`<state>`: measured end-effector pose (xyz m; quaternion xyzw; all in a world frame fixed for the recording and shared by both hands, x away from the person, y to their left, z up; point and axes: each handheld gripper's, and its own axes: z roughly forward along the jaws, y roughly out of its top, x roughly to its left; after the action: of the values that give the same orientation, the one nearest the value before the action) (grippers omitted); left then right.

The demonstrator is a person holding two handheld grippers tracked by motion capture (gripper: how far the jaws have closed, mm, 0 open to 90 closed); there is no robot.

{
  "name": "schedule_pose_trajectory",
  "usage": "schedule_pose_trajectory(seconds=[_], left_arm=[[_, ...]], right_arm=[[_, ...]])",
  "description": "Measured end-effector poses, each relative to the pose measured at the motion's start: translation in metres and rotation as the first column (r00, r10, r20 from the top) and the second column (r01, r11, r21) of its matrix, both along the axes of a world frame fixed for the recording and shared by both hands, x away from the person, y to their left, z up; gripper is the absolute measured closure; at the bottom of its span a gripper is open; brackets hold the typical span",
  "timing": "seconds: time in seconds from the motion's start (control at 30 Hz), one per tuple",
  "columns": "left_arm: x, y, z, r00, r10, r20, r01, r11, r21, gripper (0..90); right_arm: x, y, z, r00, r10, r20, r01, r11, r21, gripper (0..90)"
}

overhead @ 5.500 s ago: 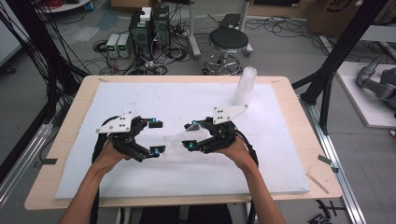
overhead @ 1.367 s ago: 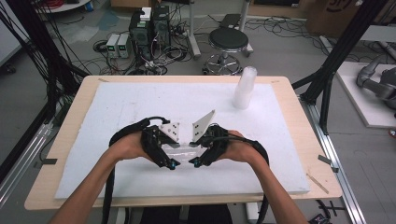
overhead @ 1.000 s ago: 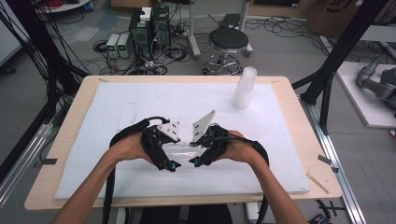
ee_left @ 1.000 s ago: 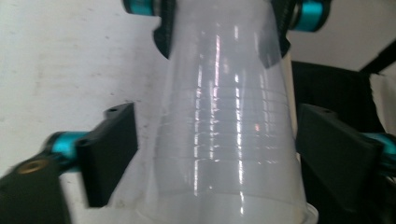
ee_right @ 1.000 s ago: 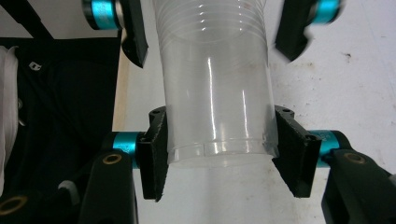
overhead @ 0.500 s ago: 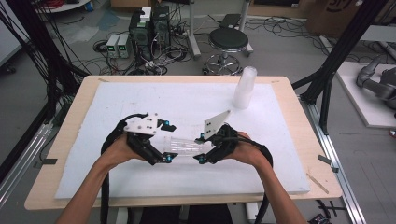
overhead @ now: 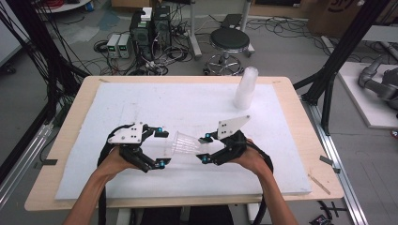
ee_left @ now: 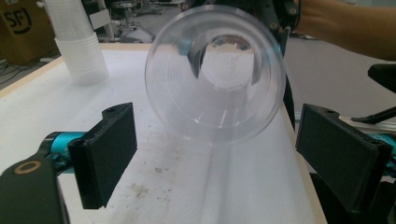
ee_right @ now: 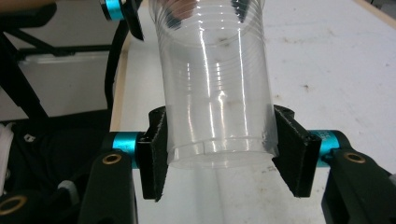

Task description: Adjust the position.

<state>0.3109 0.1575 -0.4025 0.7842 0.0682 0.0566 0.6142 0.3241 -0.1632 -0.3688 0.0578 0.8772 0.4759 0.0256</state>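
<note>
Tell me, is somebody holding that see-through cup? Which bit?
Yes. The right gripper holds the clear plastic cup by its closed bottom end, one black jaw on each side. The left gripper is open and holds nothing.

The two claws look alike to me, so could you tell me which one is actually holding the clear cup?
The right claw: its jaws clamp the base of the clear cup. The left claw stands open, its jaws apart from the cup's mouth.

Clear plastic cup [overhead: 185, 143], sideways, airborne
</note>
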Motion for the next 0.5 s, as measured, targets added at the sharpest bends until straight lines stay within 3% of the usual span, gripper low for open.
schedule_pose_trajectory(seconds=[0.23, 0.5], left_arm=[[0.0, 0.0, 0.0, 1.0, 0.001, -0.002, -0.001, 0.9997, -0.026, 12.4], [0.0, -0.009, -0.009, 0.9996, -0.008, -0.026, 0.005, 0.9956, -0.093, 12.4]], right_arm=[[0.0, -0.004, -0.005, 1.0, 0.0, -0.001, 0.0, 0.997, 0.078, 43.9], [-0.002, -0.005, -0.012, 0.9998, 0.019, -0.012, -0.016, 0.9824, 0.186, 43.9]])
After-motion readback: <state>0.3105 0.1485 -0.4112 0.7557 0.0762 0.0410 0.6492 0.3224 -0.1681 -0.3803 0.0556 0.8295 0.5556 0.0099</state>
